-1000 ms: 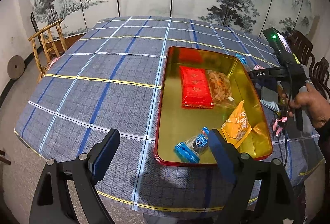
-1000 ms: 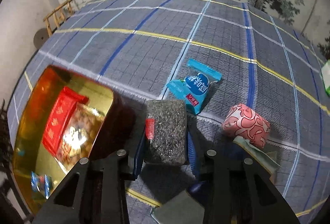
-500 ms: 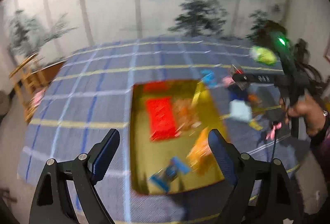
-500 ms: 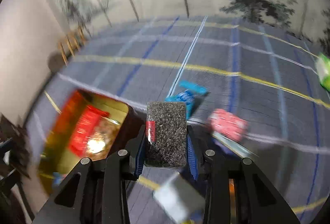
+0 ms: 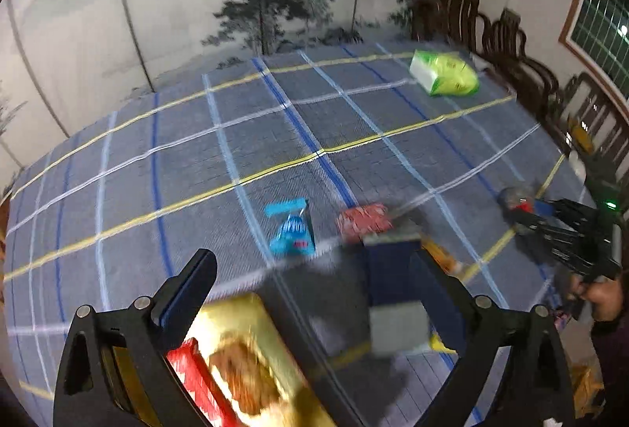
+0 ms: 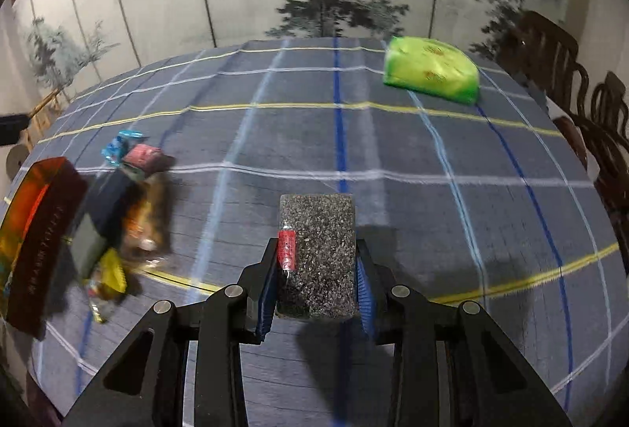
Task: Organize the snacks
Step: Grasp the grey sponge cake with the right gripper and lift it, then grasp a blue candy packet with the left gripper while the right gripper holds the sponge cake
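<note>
Your right claw (image 6: 316, 277) is clamped on a speckled grey-black packet (image 6: 317, 254) with a little red label on its left edge, both blue pads pressed against its sides, and it sits up off the desk (image 6: 393, 152) over the plaid cloth. Your left claw (image 5: 310, 293) has its jaws opening wide and there's nothing between them; it hangs above the near corner of the gold tray (image 5: 251, 313), where you can make out a red packet (image 5: 192, 368) and a brownish snack bag (image 5: 243, 380), both pretty blurred. Out on the cloth past the left claw there's a blue wrapped snack (image 5: 291, 228) lying flat, and just to its right a pink-red patterned one (image 5: 363, 222), the two near each other but not touching. A dark blue box (image 5: 389, 262) and a grey block (image 5: 397, 325) sit close to the left claw's right finger, too smeared to say more. From the right wrist view the tray's dark red wall (image 6: 43, 238) is at the far left, with a jumble of loose snacks just beside it, including a yellow wrapper (image 6: 112, 273) and an orange-brown bag (image 6: 147, 215). A bright green pack (image 6: 432, 73) lies well apart from everything, toward the far right of the desk near the dark wooden chairs (image 6: 550, 50). Your hand (image 5: 601, 297) on the right claw shows at the edge of the left wrist view.
</note>
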`<state>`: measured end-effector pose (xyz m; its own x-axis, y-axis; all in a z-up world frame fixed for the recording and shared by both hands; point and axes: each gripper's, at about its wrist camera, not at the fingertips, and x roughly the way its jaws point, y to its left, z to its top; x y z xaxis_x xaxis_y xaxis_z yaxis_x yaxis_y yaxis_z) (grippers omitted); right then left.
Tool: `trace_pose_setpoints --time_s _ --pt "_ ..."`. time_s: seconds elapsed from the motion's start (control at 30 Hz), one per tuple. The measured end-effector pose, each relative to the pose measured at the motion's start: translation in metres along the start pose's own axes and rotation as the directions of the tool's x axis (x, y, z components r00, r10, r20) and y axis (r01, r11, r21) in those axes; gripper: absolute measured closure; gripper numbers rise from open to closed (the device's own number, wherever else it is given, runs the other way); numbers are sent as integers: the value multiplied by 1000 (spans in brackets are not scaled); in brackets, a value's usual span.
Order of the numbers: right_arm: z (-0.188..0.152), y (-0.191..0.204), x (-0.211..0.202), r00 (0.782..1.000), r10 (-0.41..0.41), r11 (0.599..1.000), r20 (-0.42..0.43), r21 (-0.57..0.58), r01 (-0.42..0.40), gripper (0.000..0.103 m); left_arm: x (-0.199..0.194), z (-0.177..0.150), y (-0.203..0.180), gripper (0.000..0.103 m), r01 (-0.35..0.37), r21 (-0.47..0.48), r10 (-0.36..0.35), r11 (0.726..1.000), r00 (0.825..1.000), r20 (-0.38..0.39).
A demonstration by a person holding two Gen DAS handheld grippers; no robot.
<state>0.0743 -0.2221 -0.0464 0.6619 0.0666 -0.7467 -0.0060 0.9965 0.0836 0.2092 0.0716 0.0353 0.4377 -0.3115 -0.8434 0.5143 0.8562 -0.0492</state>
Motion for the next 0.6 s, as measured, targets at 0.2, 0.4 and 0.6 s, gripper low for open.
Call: trace_pose_setpoints --time_s 0.2,0.4,0.6 --pt "-5 -14 14 999 46 998 6 31 -46 67 66 18 19 25 -19 -75 7 997 988 -157" --pt "-14 -12 23 997 83 996 8 27 -83 67 100 18 16 34 -43 -55 28 998 970 -242" --pt "-17 -14 25 995 96 994 16 42 -97 67 110 8 10 78 -65 -55 49 996 966 -253"
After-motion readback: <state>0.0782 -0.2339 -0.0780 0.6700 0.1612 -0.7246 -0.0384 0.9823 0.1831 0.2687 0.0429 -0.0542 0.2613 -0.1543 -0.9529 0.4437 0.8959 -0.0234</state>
